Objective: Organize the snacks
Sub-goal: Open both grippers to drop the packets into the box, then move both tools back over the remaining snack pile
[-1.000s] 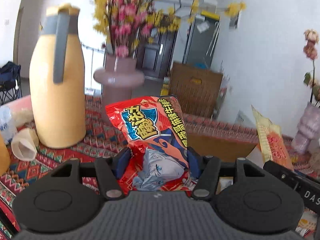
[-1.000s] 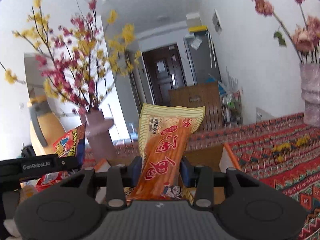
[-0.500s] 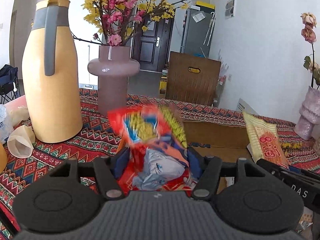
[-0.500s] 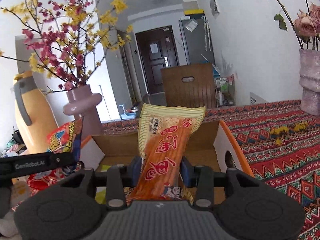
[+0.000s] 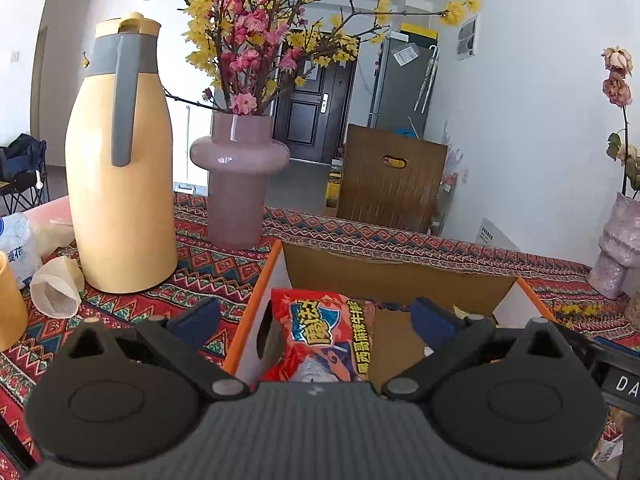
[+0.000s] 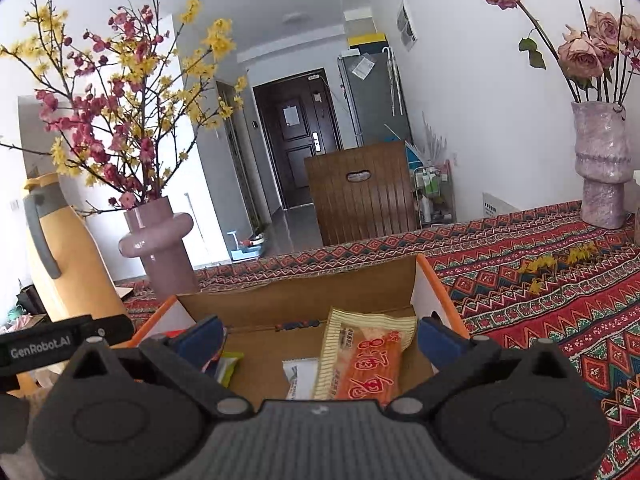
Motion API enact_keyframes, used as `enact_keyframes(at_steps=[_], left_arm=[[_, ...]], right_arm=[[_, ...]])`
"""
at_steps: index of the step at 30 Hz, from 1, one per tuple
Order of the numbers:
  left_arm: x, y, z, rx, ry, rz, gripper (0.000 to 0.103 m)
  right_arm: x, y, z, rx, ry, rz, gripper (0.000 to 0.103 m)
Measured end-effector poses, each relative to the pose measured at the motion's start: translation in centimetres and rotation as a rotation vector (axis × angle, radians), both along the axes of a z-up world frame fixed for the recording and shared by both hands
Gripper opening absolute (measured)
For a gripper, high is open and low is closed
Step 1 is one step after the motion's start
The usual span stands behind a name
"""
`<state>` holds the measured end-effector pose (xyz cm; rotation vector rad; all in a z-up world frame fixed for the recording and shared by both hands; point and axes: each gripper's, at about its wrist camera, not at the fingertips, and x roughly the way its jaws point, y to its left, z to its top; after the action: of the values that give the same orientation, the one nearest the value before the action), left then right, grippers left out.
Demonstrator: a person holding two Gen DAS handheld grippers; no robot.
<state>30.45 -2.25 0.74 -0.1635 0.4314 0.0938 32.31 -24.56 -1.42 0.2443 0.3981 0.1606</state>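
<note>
An open cardboard box (image 5: pixel 396 276) with orange-edged flaps sits on the patterned tablecloth. In the left wrist view a red snack bag (image 5: pixel 326 340) lies inside the box at its left wall. My left gripper (image 5: pixel 316 316) is opening above it, blue pads spread wide, clear of the bag. In the right wrist view an orange-and-yellow snack pack (image 6: pixel 366 356) leans inside the box (image 6: pixel 304 300) toward its right side. My right gripper (image 6: pixel 320 334) is opening too, its pads well apart from the pack. Other small packets (image 6: pixel 300 376) lie on the box floor.
A tall yellow thermos jug (image 5: pixel 120 160) and a mauve vase of blossoms (image 5: pixel 240 176) stand left of the box. A paper cup (image 5: pixel 56 288) lies tipped beside the jug. A pale vase of dried roses (image 6: pixel 600 168) stands at the far right. A wooden chair back (image 6: pixel 360 196) rises behind the table.
Both grippers went from shut on their snack packs to wide open. The red bag and the orange pack dropped into the box. Both views tilted down toward the box.
</note>
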Motion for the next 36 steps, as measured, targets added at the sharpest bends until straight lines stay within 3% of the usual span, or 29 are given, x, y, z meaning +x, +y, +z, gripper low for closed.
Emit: enact_keyframes(at_steps=[8, 14, 20, 31, 36], left_arm=[[-1.7, 0.1, 1.3, -0.029, -0.045, 0.0, 0.103], [-4.2, 0.3, 3.7, -0.061, -0.081, -0.009, 0.103], [-7.7, 0.9, 4.6, -0.06, -0.091, -0.02, 0.103], [-13.2, 2.7, 1.4, -0.035, -0.004, -0.043, 0.103], [-15.5, 3.6, -1.9, 0.051, 0.013, -0.053, 0.103]], right_arm=[[-0.8, -0.5, 0.6, 0.016, -0.024, -0.009, 0.103], [-3.9, -0.3, 3.2, -0.004, -0.113, 0.012, 0.103], [-7.4, -0.5, 4.7, -0.04, -0.133, 0.027, 0.103], [-14.5, -1.2, 2.6, -0.078, -0.072, 0.028, 0.103], [-16.6, -2.3, -0.1, -0.099, -0.002, -0.001, 0.103]])
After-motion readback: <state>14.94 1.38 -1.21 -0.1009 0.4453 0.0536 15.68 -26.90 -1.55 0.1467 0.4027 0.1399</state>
